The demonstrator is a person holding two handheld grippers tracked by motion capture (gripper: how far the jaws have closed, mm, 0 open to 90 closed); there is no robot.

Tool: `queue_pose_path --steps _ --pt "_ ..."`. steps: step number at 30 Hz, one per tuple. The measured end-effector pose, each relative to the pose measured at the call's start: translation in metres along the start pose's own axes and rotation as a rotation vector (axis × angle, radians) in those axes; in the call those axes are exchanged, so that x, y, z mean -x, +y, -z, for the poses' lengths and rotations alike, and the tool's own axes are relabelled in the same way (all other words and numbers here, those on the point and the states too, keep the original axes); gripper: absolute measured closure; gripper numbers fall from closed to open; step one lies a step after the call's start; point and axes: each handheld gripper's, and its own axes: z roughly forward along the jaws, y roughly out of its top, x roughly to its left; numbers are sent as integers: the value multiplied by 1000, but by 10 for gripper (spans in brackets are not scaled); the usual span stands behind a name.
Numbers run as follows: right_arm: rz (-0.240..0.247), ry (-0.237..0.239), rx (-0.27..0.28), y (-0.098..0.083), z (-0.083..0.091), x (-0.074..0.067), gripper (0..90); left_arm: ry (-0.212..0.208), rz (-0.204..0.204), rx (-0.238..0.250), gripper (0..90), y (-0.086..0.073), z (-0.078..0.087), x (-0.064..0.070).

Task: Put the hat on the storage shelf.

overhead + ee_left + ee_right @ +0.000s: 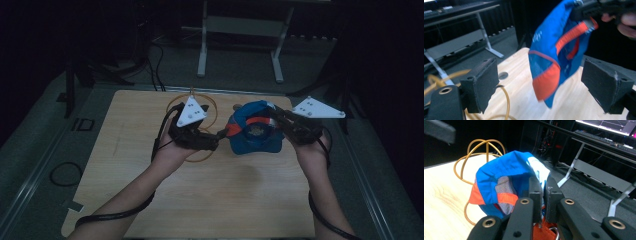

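The right tool is clamping the rim of the blue and orange cap, holding it clear above the tabletop. Just beside it, the left tool is standing with jaws apart, the cap's hanging edge between them but untouched. Judging by this, a second grip is underway; next, the left tool needs to close on the orange edge. A gold wire stand is waiting beyond the cap.

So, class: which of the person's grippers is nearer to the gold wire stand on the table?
Left. The left gripper hangs directly over the gold wire stand, jaws open. The right gripper is farther off, across the blue and orange cap it clamps.
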Motion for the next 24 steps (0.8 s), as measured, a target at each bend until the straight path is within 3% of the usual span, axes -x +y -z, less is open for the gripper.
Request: queue_pose_path --steps 1,7,9,14,16,19,24 --pt "0 6 1 0 0 -1 860 -14 -1 -5 148 3 -5 0" --pt "5 13 4 0 -3 -2 860 -3 -17 -18 204 16 -27 5" --pt "5 22 9 1 -3 -5 861 -13 -25 -49 217 19 -41 8" --pt "17 27 9 2 -4 -7 860 10 -12 -94 354 22 -60 10" --pt "21 24 13 2 -3 -7 860 -4 -2 -98 408 24 -65 9" --pt "25 34 11 1 -3 -9 860 -41 -20 -86 479 25 -70 10" --pt "29 48 10 0 0 -12 860 -59 -26 -126 556 26 -79 13"
